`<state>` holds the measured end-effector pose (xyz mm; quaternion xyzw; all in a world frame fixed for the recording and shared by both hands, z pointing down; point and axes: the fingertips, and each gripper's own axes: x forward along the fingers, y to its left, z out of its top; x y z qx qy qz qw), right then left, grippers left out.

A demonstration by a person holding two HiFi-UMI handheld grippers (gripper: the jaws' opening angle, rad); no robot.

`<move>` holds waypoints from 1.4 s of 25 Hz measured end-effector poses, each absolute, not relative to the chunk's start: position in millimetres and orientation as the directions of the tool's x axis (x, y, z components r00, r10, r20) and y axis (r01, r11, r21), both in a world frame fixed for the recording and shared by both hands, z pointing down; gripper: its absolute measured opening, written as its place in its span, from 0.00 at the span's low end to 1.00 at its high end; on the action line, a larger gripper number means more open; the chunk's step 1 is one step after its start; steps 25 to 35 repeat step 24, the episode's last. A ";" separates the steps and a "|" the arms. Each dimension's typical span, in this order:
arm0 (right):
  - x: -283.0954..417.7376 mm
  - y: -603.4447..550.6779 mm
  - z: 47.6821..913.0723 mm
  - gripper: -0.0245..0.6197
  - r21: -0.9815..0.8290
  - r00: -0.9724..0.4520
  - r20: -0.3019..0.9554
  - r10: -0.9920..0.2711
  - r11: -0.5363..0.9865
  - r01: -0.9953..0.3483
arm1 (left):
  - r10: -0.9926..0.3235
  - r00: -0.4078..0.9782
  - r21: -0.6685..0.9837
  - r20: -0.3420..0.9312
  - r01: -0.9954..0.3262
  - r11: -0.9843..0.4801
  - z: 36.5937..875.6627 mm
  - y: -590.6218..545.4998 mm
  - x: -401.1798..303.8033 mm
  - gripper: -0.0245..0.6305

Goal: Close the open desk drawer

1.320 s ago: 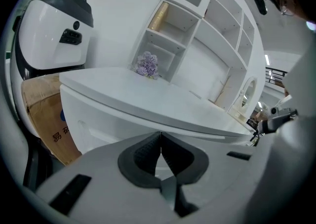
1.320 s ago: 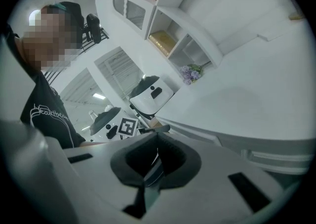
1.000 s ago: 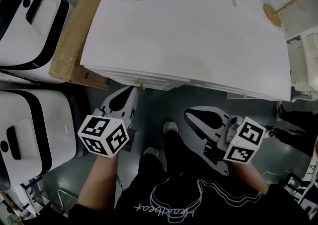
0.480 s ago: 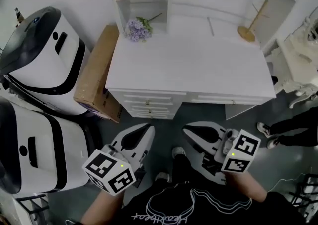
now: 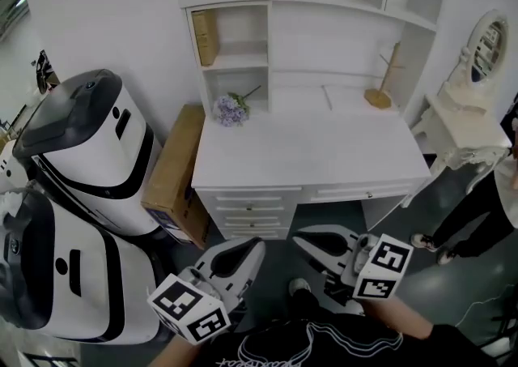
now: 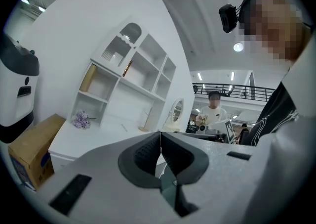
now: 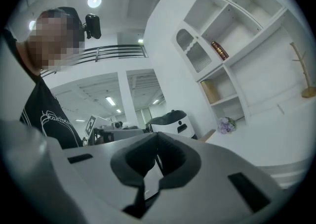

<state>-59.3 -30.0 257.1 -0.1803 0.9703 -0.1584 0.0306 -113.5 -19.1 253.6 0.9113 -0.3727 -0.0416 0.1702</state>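
Logged left claw [image 5: 249, 249] and right claw [image 5: 303, 236] low at bottom centre of head view, tips aimed up-frame toward desk [image 5: 307, 142]. Confirmed in each gripper view: pads pressed together, nothing gripped. Located drawer stack [image 5: 249, 210] under desk's left front, directly above left claw in frame. Located long drawer [image 5: 360, 192] under right front, up and right of right claw. Could not tell which front stood proud, each seeming near flush. Noted both claws apart from the fronts, no contact. Judged fronts' long axis as left-right across frame, hence push straight up-frame. Took left claw as nearer stack, right claw as nearer long drawer.
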 end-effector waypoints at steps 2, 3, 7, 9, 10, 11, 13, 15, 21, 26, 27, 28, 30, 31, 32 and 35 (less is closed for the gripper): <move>-63.3 -23.8 252.1 0.05 -0.308 -0.934 -0.009 -0.358 0.890 -0.338 | -0.690 0.722 0.334 0.041 -0.661 -0.672 249.0 -12.7 -115.1 0.05; -65.2 -21.2 250.4 0.05 -0.305 -0.934 -0.011 -0.357 0.891 -0.337 | -0.690 0.723 0.332 0.037 -0.660 -0.674 247.7 -10.1 -116.3 0.04; -69.7 -18.6 248.9 0.05 -0.307 -0.932 -0.009 -0.363 0.888 -0.343 | -0.692 0.721 0.343 0.028 -0.657 -0.671 247.0 -7.4 -122.1 0.04; -70.4 -19.8 250.0 0.05 -0.313 -0.931 -0.004 -0.365 0.884 -0.346 | -0.693 0.721 0.353 0.024 -0.655 -0.668 248.3 -8.5 -124.1 0.05; -70.7 -20.4 250.8 0.05 -0.316 -0.931 -0.001 -0.366 0.883 -0.347 | -0.694 0.720 0.357 0.024 -0.655 -0.667 249.1 -9.0 -124.9 0.04; -70.8 -21.1 251.5 0.05 -0.318 -0.930 0.003 -0.367 0.882 -0.349 | -0.695 0.719 0.359 0.024 -0.655 -0.665 249.8 -9.6 -125.5 0.04; -70.9 -22.5 253.0 0.05 -0.321 -0.929 0.009 -0.370 0.879 -0.353 | -0.696 0.718 0.363 0.023 -0.654 -0.663 251.0 -11.2 -126.2 0.04; -70.9 -23.9 254.1 0.05 -0.324 -0.928 0.012 -0.373 0.876 -0.356 | -0.695 0.718 0.367 0.024 -0.653 -0.662 252.4 -12.8 -126.6 0.04; -71.9 -26.5 256.3 0.05 -0.326 -0.926 0.016 -0.378 0.873 -0.362 | -0.696 0.718 0.374 0.030 -0.654 -0.658 257.4 -16.1 -128.3 0.04; -71.8 -27.5 257.2 0.05 -0.326 -0.925 0.019 -0.380 0.872 -0.365 | -0.694 0.720 0.374 0.033 -0.652 -0.659 258.6 -17.6 -127.6 0.05; -71.8 -27.5 257.2 0.05 -0.326 -0.925 0.019 -0.380 0.872 -0.365 | -0.694 0.720 0.374 0.033 -0.652 -0.659 258.6 -17.6 -127.6 0.05; -71.8 -27.5 257.2 0.05 -0.326 -0.925 0.019 -0.380 0.872 -0.365 | -0.694 0.720 0.374 0.033 -0.652 -0.659 258.6 -17.6 -127.6 0.05; -71.8 -27.5 257.2 0.05 -0.326 -0.925 0.019 -0.380 0.872 -0.365 | -0.694 0.720 0.374 0.033 -0.652 -0.659 258.6 -17.6 -127.6 0.05; -71.8 -27.5 257.2 0.05 -0.326 -0.925 0.019 -0.380 0.872 -0.365 | -0.694 0.720 0.374 0.033 -0.652 -0.659 258.6 -17.6 -127.6 0.05; -71.8 -27.5 257.2 0.05 -0.326 -0.925 0.019 -0.380 0.872 -0.365 | -0.694 0.720 0.374 0.033 -0.652 -0.659 258.6 -17.6 -127.6 0.05; -71.8 -27.5 257.2 0.05 -0.326 -0.925 0.019 -0.380 0.872 -0.365 | -0.694 0.720 0.374 0.033 -0.652 -0.659 258.6 -17.6 -127.6 0.05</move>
